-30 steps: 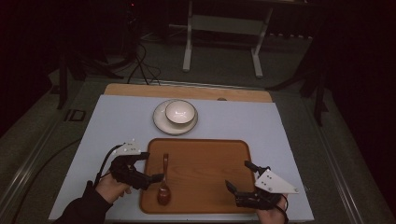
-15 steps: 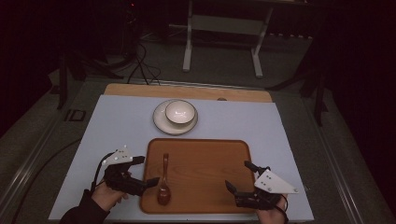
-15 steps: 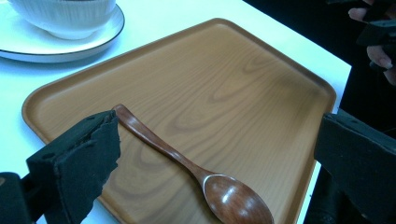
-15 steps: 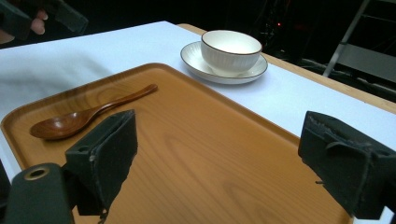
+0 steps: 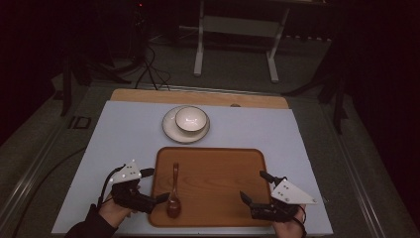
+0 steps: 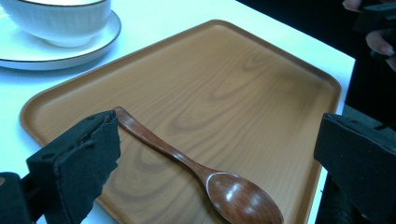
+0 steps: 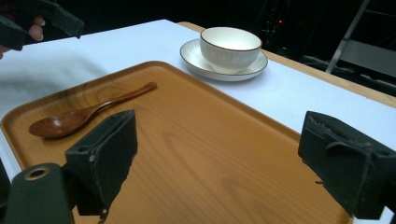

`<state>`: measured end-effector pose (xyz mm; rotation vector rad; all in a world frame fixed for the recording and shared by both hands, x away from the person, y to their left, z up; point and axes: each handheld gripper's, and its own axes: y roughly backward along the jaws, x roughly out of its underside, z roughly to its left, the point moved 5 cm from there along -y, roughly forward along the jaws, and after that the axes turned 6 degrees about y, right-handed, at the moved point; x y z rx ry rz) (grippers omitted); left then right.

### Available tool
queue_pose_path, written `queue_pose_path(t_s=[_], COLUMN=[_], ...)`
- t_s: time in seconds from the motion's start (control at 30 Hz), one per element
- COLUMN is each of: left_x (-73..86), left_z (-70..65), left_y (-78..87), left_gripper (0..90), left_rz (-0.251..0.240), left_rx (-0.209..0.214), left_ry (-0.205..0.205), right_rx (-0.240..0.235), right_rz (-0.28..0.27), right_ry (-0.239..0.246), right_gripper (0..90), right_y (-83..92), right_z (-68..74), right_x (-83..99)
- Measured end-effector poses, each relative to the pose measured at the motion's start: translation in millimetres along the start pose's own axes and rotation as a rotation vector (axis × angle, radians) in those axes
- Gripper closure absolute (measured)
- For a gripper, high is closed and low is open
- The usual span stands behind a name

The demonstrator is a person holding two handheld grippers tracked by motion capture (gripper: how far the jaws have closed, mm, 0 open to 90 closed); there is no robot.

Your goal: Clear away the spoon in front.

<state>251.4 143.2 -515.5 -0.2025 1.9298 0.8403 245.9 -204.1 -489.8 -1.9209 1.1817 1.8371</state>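
Observation:
A wooden spoon (image 5: 174,184) lies on the left part of a wooden tray (image 5: 223,183), its bowl end toward me. My left gripper (image 5: 158,184) stands open at the tray's left edge beside the spoon, holding nothing. In the left gripper view the spoon (image 6: 187,161) lies on the tray (image 6: 243,93) between and ahead of the spread jaws of the left gripper (image 6: 222,140). My right gripper (image 5: 252,185) is open over the tray's front right corner. The right gripper (image 7: 219,149) has only the bare tray (image 7: 224,154) between its jaws, with the spoon (image 7: 88,114) off to its left.
A white bowl (image 5: 191,119) sits on a white saucer (image 5: 171,130) behind the tray, on a pale table (image 5: 124,134) with a wooden strip at its far edge. Dark floor, cables and a metal stand lie beyond.
My left gripper has drawn back to the left and toward me, from over the spoon's handle to the tray's edge. The spoon and the right gripper have stayed put.

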Motion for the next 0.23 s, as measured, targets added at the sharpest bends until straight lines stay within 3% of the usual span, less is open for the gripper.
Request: queue_pose_path(t_s=[0.23], left_x=[2.3], left_z=[1.2], left_y=[-1.9], left_gripper=[0.4], left_rz=[-0.003], left_rx=[-0.001], left_ry=[0.005], right_rx=[-0.004], right_rz=[0.01], right_ry=[-0.008], right_gripper=[11.8], right_y=[-1.9], right_z=[-1.8], right_x=[2.1])
